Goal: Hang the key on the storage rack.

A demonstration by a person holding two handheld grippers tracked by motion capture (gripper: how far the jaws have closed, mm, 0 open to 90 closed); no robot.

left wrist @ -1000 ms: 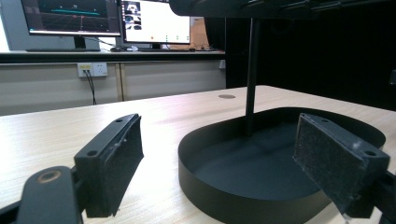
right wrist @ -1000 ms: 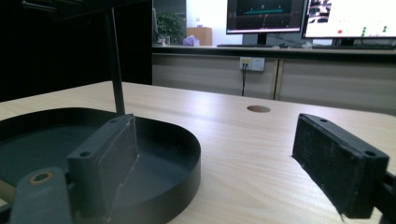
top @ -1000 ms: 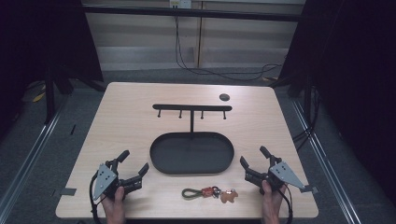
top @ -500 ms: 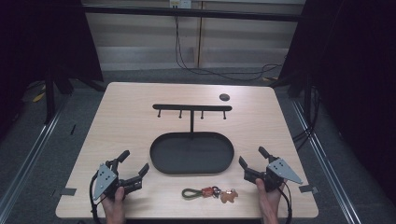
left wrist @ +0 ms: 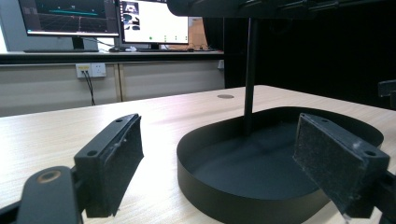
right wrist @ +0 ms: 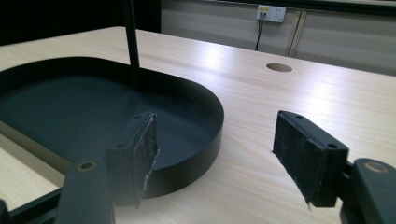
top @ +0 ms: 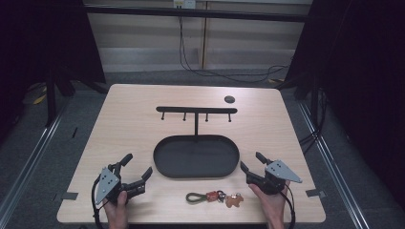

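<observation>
A black oval tray (top: 157,162) lies mid-table, and a post rises from its far edge to a bar of hooks (top: 196,110). A keychain (top: 215,196) with a green loop, a red piece and a brown tag lies by the front edge. My left gripper (top: 139,163) rests open at the tray's left, its jaws (left wrist: 219,154) framing the tray wall (left wrist: 210,186) with nothing between them. My right gripper (top: 250,160) sits at the tray's right end. Its jaws (right wrist: 222,149) have just been closing and remain apart over bare table beside the tray rim (right wrist: 205,154).
A round dark hole (top: 229,99) sits in the tabletop at the far right (right wrist: 279,67). Monitors (left wrist: 107,18) stand on a counter beyond the table. Floor rails run along both sides of the table.
The right gripper's jaws stand closer together than before, and that hand has edged slightly toward the tray. The left gripper and the keychain have not moved.
</observation>
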